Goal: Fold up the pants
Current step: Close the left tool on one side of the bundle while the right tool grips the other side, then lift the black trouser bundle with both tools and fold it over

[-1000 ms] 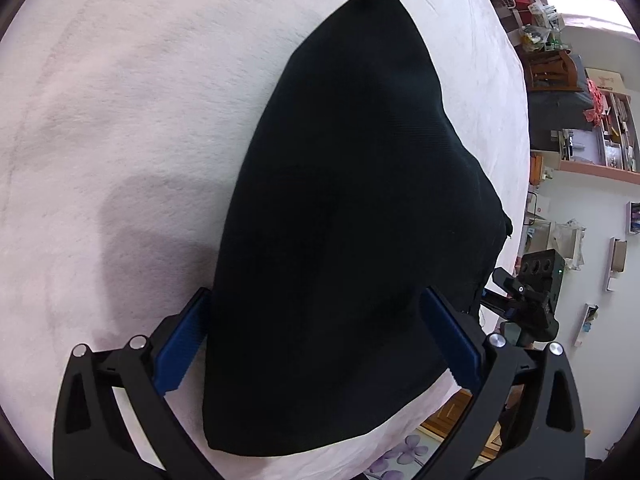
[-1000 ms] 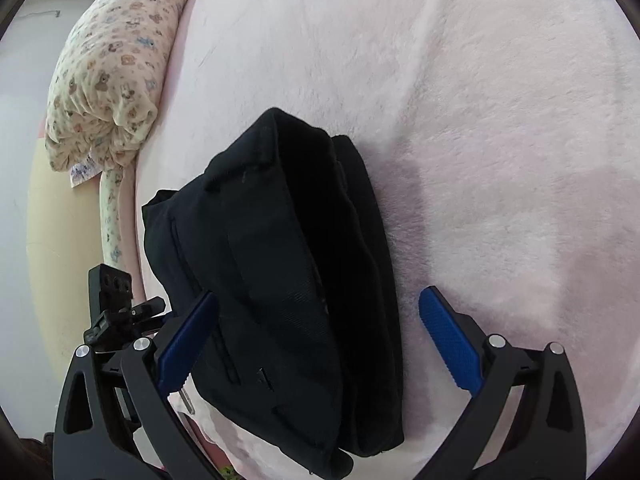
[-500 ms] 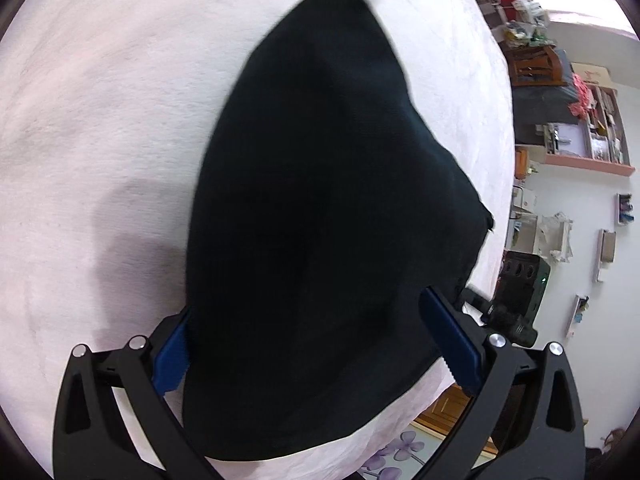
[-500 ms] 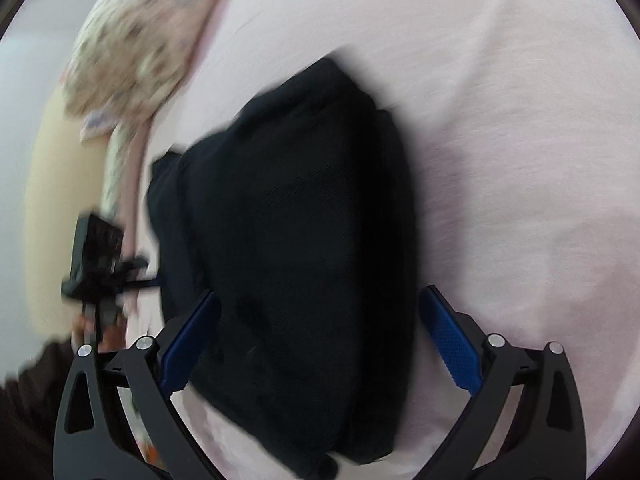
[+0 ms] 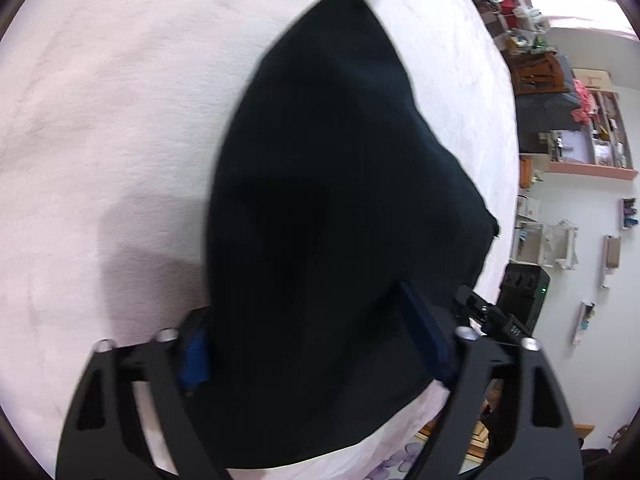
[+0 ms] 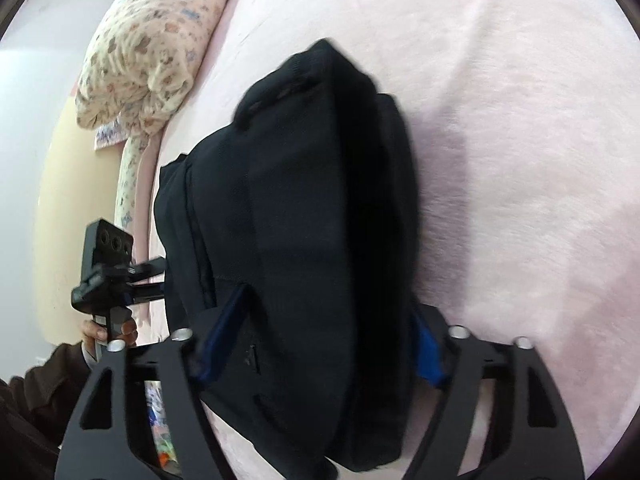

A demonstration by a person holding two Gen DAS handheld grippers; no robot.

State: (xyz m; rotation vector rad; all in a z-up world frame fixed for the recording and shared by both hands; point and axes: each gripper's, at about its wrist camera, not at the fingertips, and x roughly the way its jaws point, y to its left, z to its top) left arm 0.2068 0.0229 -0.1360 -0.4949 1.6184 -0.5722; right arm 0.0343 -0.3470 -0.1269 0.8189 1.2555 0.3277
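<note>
We find the folded black pants (image 5: pixel 340 220) lying on the pink bedspread (image 5: pixel 100 120). The left gripper (image 5: pixel 316 332) straddles one end, its jaws closing with the bundle between them; the right gripper (image 6: pixel 320 336) does likewise at the other end. A floral pillow (image 6: pixel 152 48) lies beyond; cluttered shelves (image 5: pixel 592 144) stand beside the bed.
</note>
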